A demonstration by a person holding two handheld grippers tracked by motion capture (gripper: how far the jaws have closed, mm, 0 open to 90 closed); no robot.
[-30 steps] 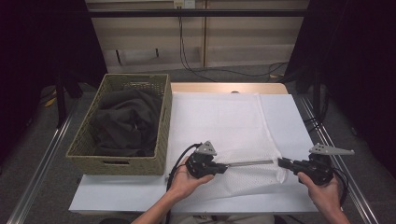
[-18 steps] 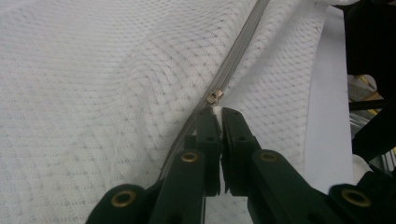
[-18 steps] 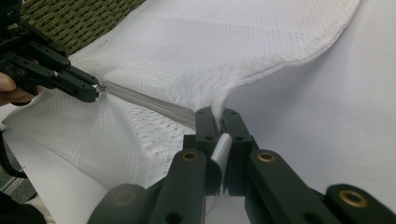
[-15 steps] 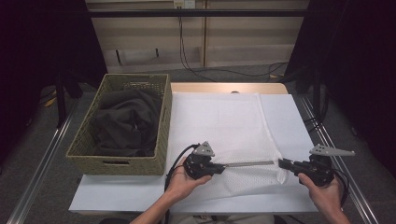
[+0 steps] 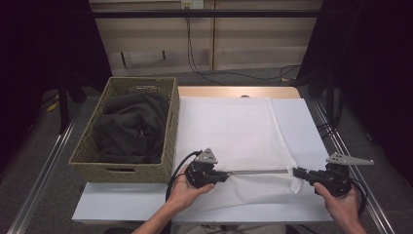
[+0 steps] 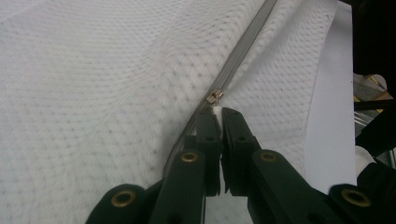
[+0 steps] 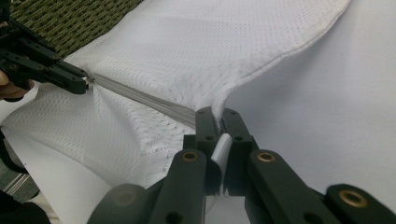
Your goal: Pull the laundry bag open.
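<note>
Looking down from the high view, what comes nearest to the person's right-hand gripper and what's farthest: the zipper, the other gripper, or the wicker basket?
From the right gripper:
1. Zipper: its near end lies right at the jaws, running leftward across the white mesh bag.
2. Left gripper: at the zipper's far end, left of centre.
3. Wicker basket: farthest, at the table's left side.

Rectangular woven olive-green wicker basket (image 5: 122, 171) at the left of the white worktop (image 5: 311, 122), crumpled dark grey cloth (image 5: 127, 127) inside it, black cables (image 5: 234, 74) on the floor beyond

obstacle: wicker basket (image 5: 146, 171) just left of left gripper (image 5: 225, 176) | free: table (image 5: 302, 117) beyond
</note>
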